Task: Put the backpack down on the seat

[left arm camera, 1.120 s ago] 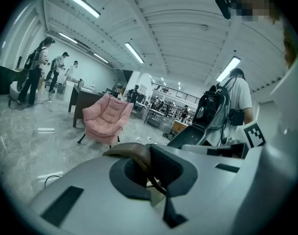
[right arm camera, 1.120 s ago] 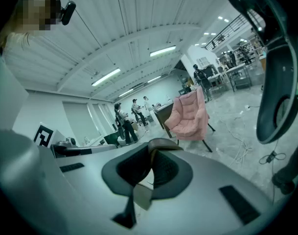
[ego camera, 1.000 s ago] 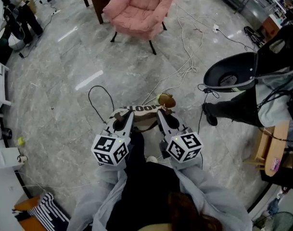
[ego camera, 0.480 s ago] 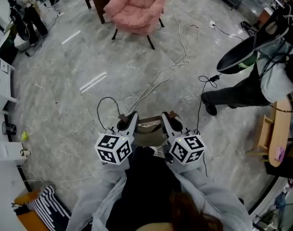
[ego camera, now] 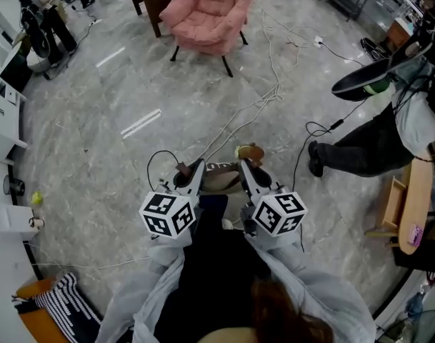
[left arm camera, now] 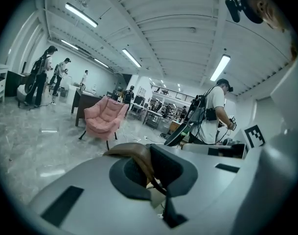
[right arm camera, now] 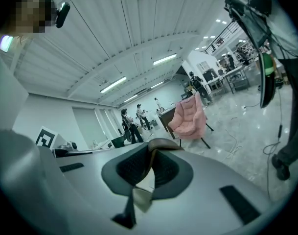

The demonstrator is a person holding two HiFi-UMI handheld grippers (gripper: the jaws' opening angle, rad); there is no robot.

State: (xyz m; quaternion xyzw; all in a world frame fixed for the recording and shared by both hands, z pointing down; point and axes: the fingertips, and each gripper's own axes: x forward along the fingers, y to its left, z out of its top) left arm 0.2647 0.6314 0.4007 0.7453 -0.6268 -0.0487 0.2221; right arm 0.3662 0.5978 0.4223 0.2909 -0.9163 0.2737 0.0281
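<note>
- My left gripper (left arm camera: 144,165): the fingers are pressed together on a brown strap (left arm camera: 131,151) of the backpack. The strap arches over the top of the closed jaws and runs down between the pads.
- My right gripper (right arm camera: 149,168): the fingers are closed here too, pinching a brown strap (right arm camera: 163,143) at the jaw tips. A pale scrap of fabric (right arm camera: 141,197) hangs out below the pads.
- I cannot tell whether the two grips sit on one strap or on two.
- Backpack (ego camera: 221,182): it is held between my two grippers, close in front of my body, over the marble floor (ego camera: 117,91). The grippers cover most of it, and only a tan upper part shows in the head view.
- A small brown-and-yellow pendant (ego camera: 248,151) shows at the backpack's far edge, just beside the tips of the right jaws.
- Seat: the pink armchair (ego camera: 210,9) stands ahead of me across the floor, well apart from the backpack. The backpack is not on it.
- Floor: white cables (ego camera: 271,91) trail from near the armchair towards my grippers. A black cable (ego camera: 156,159) loops just to the left of the left gripper.
- Bystander: a person in dark trousers (ego camera: 360,152) stands to my right, well apart from both grippers.
</note>
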